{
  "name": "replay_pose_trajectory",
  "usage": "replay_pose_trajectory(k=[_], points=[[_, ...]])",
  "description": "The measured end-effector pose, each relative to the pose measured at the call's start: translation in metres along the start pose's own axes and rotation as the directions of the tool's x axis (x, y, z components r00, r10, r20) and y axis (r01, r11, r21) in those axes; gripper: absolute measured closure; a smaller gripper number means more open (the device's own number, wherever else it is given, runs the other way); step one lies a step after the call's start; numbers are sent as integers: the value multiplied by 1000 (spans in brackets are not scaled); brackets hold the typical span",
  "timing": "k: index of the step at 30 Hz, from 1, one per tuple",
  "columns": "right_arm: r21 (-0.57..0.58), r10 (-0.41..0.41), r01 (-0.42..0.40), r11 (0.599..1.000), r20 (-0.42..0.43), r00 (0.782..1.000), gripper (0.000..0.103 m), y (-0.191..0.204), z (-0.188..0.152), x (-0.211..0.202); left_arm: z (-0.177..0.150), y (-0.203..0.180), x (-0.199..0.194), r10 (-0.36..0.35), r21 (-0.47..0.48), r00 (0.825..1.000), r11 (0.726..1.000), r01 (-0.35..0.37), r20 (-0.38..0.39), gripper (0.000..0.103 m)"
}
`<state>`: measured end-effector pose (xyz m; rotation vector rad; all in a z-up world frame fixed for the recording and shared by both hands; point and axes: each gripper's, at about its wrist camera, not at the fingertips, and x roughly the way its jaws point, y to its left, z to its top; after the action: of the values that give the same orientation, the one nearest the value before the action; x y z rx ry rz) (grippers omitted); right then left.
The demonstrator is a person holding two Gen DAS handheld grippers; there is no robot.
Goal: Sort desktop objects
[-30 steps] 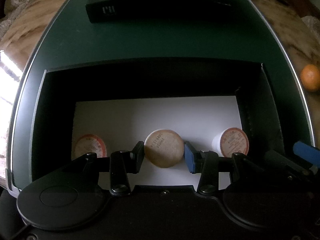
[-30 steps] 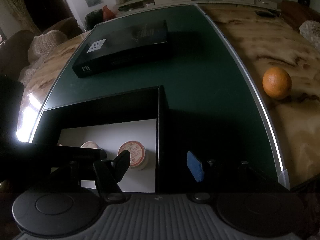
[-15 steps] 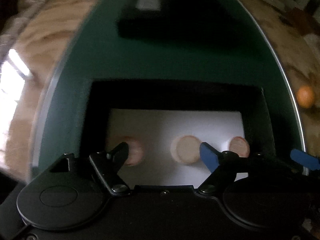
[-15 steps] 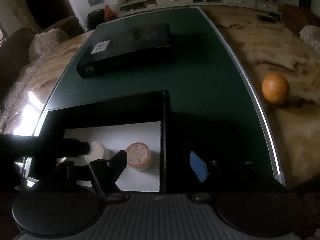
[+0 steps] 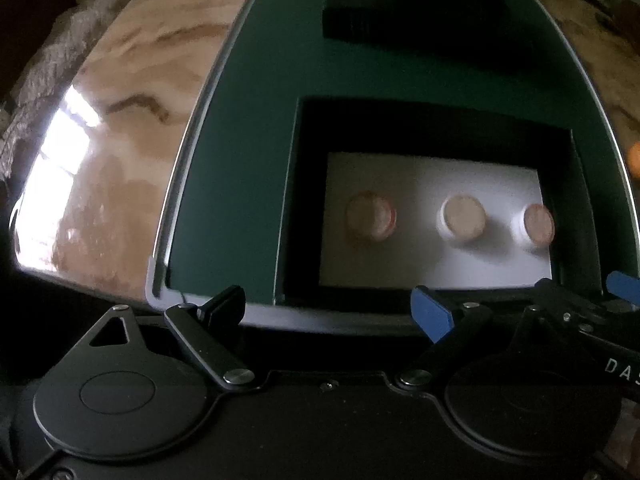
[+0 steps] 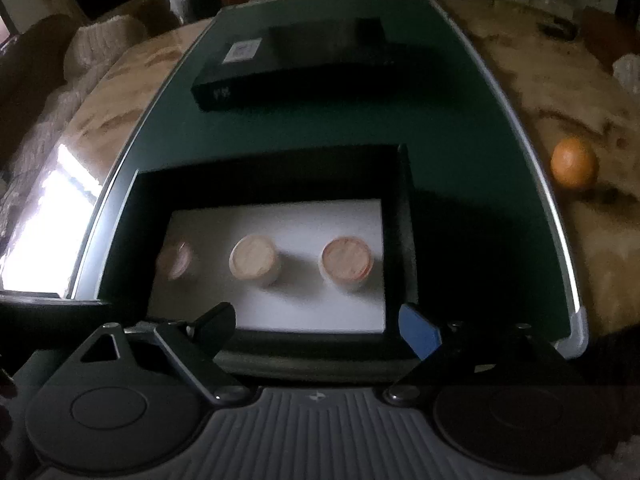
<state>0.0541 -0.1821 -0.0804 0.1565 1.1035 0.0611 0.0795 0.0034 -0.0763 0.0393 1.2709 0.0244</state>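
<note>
An open black box (image 5: 292,200) with a white floor holds three small round cups in a row: left cup (image 5: 370,216), middle cup (image 5: 462,218), right cup (image 5: 538,224). The right wrist view shows the box (image 6: 404,216) and its cups: left (image 6: 176,260), middle (image 6: 254,258), right (image 6: 346,260). My left gripper (image 5: 328,312) is open and empty, above the box's near left corner. My right gripper (image 6: 318,320) is open and empty, above the box's near wall.
A closed black box (image 6: 288,68) with a white label lies farther back on the green mat (image 6: 460,152); it also shows in the left wrist view (image 5: 412,4). An orange (image 6: 574,162) sits on the marbled table to the right. The mat's near edge (image 5: 160,280) is below my left gripper.
My left gripper let go of the middle cup, opened and pulled back to the left. My right gripper rose and shifted left, so the whole box now shows in its view.
</note>
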Motion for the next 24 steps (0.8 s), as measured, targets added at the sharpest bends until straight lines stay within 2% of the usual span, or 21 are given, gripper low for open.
replay_pose_trajectory(k=[8, 24], points=[[-22, -29, 29, 999, -7, 1000, 11, 16, -7, -13, -16, 1, -11, 7, 10, 1000, 1000, -7, 18, 12], [-15, -40, 40, 999, -21, 999, 11, 17, -10, -13, -19, 4, -9, -20, 2, 1000, 1000, 20, 11, 12]])
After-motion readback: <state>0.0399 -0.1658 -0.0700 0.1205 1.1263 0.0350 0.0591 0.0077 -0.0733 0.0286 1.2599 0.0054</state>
